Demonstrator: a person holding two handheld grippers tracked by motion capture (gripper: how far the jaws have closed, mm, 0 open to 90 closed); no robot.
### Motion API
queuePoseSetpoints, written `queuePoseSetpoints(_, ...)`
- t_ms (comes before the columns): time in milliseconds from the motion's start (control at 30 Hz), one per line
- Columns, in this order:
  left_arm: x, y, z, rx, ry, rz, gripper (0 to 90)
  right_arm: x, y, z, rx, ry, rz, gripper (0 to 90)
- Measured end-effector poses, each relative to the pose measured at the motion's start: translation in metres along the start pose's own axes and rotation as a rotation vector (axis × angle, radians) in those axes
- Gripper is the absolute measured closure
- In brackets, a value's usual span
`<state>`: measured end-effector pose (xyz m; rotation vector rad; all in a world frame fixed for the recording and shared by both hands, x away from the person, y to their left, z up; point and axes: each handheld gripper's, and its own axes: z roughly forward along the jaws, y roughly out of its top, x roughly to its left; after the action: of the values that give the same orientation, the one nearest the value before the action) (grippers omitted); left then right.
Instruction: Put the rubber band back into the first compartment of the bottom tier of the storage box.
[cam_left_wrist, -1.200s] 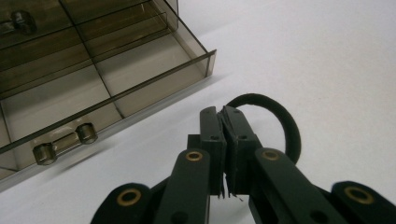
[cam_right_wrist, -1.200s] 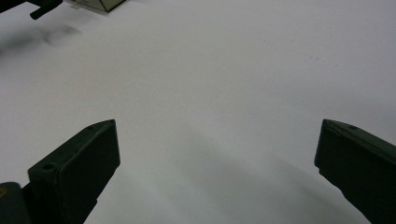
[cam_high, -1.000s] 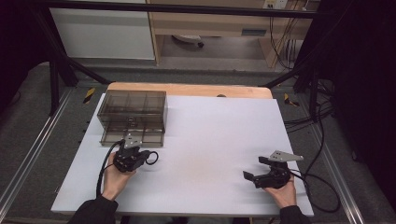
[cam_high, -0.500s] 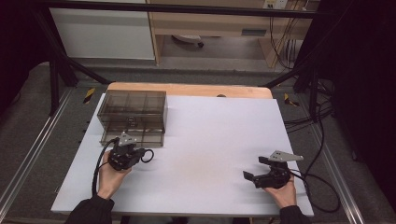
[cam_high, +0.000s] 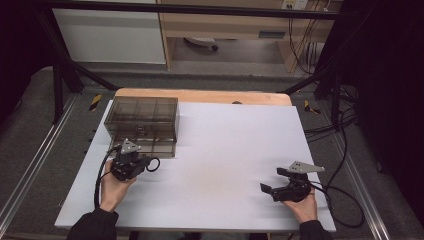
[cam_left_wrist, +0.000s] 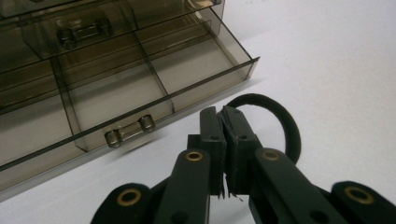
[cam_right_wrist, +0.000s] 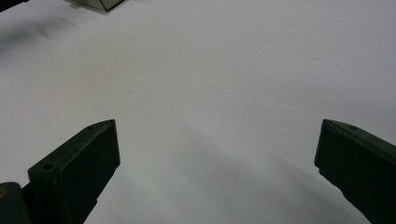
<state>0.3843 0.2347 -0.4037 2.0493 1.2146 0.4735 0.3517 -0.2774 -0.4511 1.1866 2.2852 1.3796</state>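
Note:
My left gripper (cam_high: 145, 165) sits just in front of a smoked clear drawer box (cam_high: 142, 122) at the table's left. It is shut on a black elastic loop (cam_high: 153, 164). In the left gripper view the jaws (cam_left_wrist: 223, 119) pinch the loop (cam_left_wrist: 282, 121), which arcs out to the right above the white tabletop. The box's bottom drawer (cam_left_wrist: 159, 88) is pulled out, with bare divided compartments and a small metal handle (cam_left_wrist: 128, 131). My right gripper (cam_high: 271, 180) rests open near the front right, and nothing lies between its widely spread jaws (cam_right_wrist: 217, 140).
The white table surface (cam_high: 230, 145) stretches between the two grippers. A wooden strip (cam_high: 200, 95) runs along the far edge. Cables (cam_high: 340, 200) trail off the right side. A corner of the box (cam_right_wrist: 95, 3) shows in the right gripper view.
My left gripper has shifted slightly left and toward the drawer box, carrying the black loop. The right gripper has not moved.

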Motion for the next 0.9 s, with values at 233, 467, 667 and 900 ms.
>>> queuePoseSetpoints(233,0.004,0.000,-0.001,0.000,0.008,-0.014,86.7,0.000,0.000,0.000,0.001,0.000,0.001,0.7)
queuePoseSetpoints(467,0.011,0.001,-0.005,-0.009,0.019,-0.026,86.7,0.000,0.000,0.000,0.003,0.000,0.000,0.7)
queuePoseSetpoints(667,0.019,0.001,-0.009,-0.017,0.033,-0.041,86.7,0.000,0.000,0.000,0.003,0.000,0.000,0.7)
queuePoseSetpoints(900,0.027,0.001,-0.013,-0.020,0.056,-0.057,86.8,0.000,0.000,0.000,0.004,-0.001,0.000,0.7)
